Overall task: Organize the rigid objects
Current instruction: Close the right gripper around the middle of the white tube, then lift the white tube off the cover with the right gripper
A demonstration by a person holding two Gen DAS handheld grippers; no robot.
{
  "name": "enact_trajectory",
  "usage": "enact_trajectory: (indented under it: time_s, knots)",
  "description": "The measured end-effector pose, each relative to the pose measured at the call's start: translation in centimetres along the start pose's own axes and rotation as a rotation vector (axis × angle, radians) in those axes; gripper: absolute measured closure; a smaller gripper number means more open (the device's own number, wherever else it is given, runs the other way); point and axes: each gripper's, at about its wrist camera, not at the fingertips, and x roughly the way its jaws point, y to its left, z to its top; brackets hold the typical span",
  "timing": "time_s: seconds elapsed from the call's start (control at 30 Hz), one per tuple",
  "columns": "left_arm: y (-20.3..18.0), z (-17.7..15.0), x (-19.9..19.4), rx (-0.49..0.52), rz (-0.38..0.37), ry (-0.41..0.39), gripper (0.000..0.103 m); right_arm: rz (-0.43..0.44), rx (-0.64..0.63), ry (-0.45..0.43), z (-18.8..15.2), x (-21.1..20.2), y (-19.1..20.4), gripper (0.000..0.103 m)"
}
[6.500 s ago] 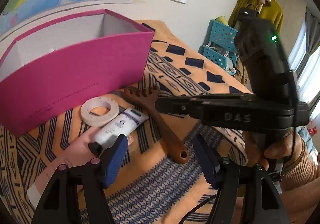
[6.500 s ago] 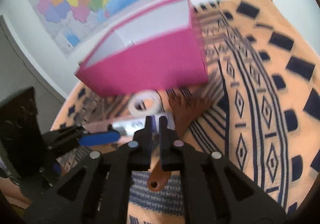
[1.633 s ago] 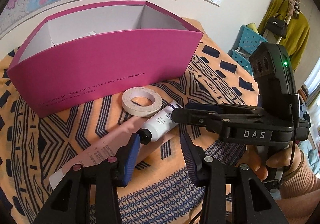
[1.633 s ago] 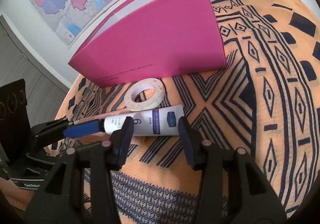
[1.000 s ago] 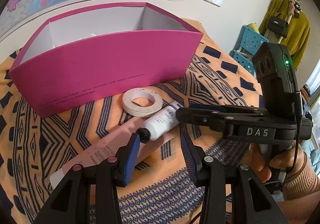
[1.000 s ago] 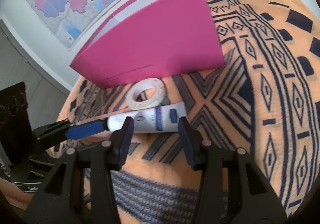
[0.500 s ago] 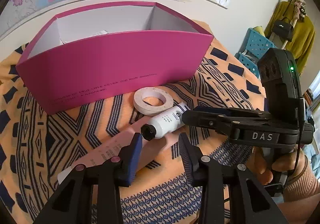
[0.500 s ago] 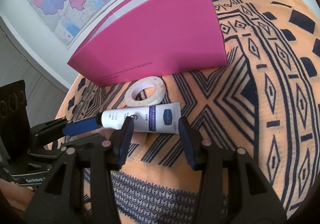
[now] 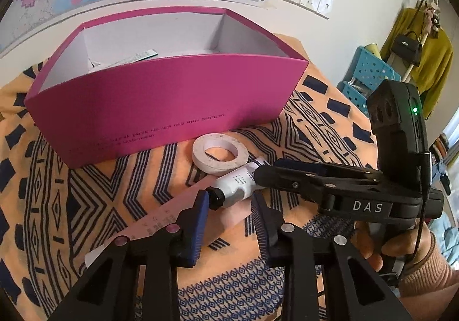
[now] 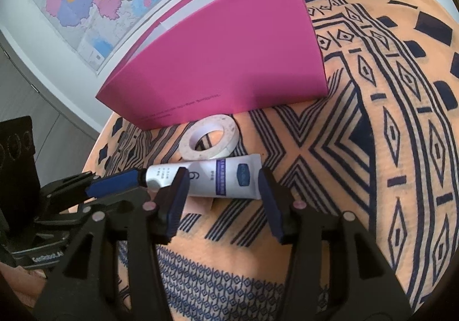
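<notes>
A white tube with a black cap lies on a pink paper strip, in front of the pink box. My left gripper is shut on the tube's cap end. From the right wrist, its blue pad meets the cap. My right gripper straddles the tube lengthwise. Its jaws are opening and the pads do not press on the tube. Its black finger reaches in over the tube's far end. A white tape roll lies flat between tube and box.
The pink box is open on top with a flat packet inside. An orange and navy patterned cloth covers the surface. Blue crates and hanging clothes stand at the far right. A hand grips the right gripper's handle.
The left jaws have narrowed onto the tube's cap end. The right jaws have widened slightly. The brown wooden scratcher seen earlier beside the tube is gone from the cloth.
</notes>
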Motion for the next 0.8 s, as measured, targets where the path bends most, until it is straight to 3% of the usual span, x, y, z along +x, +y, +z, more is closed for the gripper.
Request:
enact_trajectory:
  time_s: [0.1,0.43,0.8]
  knots:
    - [-0.2,0.2,-0.1,0.023,0.030,-0.004,0.073,0.013,-0.005,0.001,0.0,0.1,0.3,0.049]
    - [3.0,0.2,0.8,-0.046,0.055,0.032,0.072,0.045,-0.017,0.009,-0.3,0.4,1.3,0.047]
    - [2.7,1.6,1.1,0.007,0.007,0.005,0.064,0.078,0.077,0.009,-0.5,0.1,-0.4,0.048]
